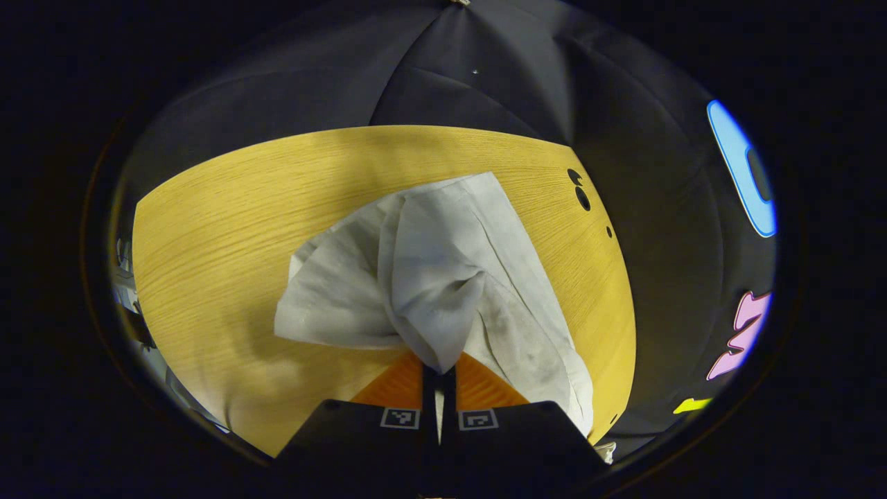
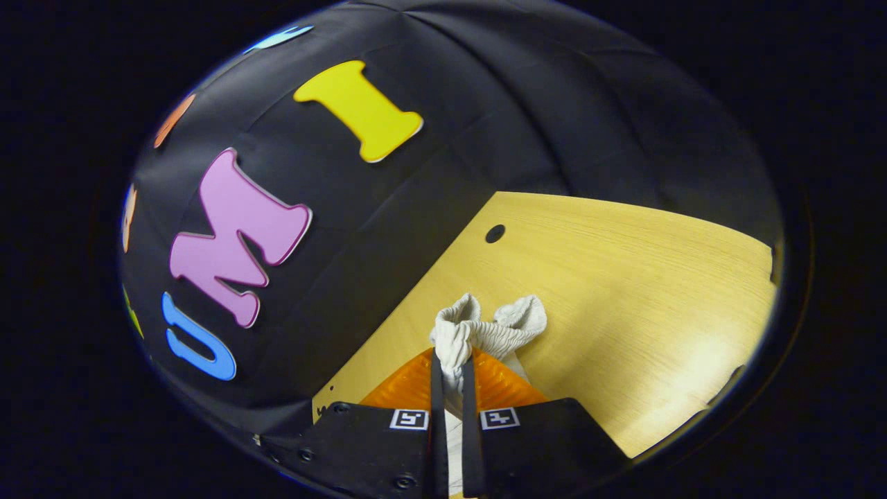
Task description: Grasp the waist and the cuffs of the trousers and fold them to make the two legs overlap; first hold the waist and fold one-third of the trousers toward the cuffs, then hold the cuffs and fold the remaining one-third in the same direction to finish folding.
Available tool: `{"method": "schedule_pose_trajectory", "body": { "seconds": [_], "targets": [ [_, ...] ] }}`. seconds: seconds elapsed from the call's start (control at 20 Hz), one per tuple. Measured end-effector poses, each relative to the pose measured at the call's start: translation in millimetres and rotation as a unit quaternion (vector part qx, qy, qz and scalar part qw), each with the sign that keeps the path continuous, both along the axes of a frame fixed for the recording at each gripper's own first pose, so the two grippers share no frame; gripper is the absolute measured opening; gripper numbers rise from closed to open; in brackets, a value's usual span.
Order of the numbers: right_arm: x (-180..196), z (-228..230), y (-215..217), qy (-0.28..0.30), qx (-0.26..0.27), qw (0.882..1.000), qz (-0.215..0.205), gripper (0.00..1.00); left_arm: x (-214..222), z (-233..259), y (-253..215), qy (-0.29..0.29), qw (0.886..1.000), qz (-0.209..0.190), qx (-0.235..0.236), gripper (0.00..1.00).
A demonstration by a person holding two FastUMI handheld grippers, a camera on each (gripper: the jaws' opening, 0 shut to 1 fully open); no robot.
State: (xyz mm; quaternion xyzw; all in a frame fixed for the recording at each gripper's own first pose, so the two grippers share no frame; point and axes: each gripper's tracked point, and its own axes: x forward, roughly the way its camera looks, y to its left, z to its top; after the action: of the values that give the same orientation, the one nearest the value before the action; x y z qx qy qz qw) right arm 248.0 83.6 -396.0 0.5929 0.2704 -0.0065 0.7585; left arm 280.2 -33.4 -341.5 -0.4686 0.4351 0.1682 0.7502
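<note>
The white trousers (image 1: pixel 429 277) lie crumpled on the light wooden table (image 1: pixel 229 229) in the left gripper view, one leg running away to the far right. My left gripper (image 1: pixel 439 378) is shut on a bunched fold of the fabric, which hangs lifted from its tips. In the right gripper view, the ribbed elastic waist of the trousers (image 2: pixel 485 329) bulges out past my right gripper (image 2: pixel 450 374), which is shut on it just above the table (image 2: pixel 624 291). Which end the left gripper holds is hidden in the bunching.
Black cloth walls enclose the table on the far and right sides. Small dark holes (image 1: pixel 581 194) mark the tabletop near its far right corner, and one hole (image 2: pixel 495 233) sits near the table edge in the right gripper view.
</note>
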Motion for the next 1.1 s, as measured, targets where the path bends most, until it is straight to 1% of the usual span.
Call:
{"method": "schedule_pose_trajectory", "body": {
  "seconds": [0.2,0.35,0.45,0.55,0.7,0.85,1.0,1.1],
  "targets": [
    [2.0,-1.0,6.8,-0.045,-0.003,0.998,0.031,0.12,0.5,-0.7,-0.7,-0.001,1.0,-0.006,-0.01,0.06],
    [0.0,0.4,1.4,-0.072,-0.015,0.995,0.068,0.12,1.7,-1.0,-0.9,-0.004,1.0,-0.011,-0.012,0.06],
    [-2.8,-2.0,-1.6,-0.087,-0.027,0.991,0.096,0.12,1.8,0.3,0.6,-0.007,1.0,-0.023,-0.009,0.06],
    [-5.6,-4.2,-0.5,-0.092,-0.041,0.986,0.129,0.12,-2.0,0.6,4.3,-0.009,0.999,-0.033,0.0,0.06],
    [-6.2,-3.7,-9.0,-0.082,-0.07,0.978,0.178,0.12,-3.3,3.4,8.5,-0.012,0.999,-0.038,0.005,0.06],
    [-5.0,1.9,-15.4,-0.077,-0.086,0.972,0.205,0.12,-5.0,4.7,12.4,-0.014,0.999,-0.049,0.017,0.06],
    [-7.9,-2.7,-11.4,-0.082,-0.089,0.964,0.237,0.12,-7.2,3.8,12.3,-0.016,0.999,-0.047,0.019,0.06],
    [-11.1,-7.5,-6.2,-0.077,-0.078,0.958,0.264,0.12,-7.6,3.9,12.7,-0.017,0.999,-0.045,0.019,0.06]
  ]
}}
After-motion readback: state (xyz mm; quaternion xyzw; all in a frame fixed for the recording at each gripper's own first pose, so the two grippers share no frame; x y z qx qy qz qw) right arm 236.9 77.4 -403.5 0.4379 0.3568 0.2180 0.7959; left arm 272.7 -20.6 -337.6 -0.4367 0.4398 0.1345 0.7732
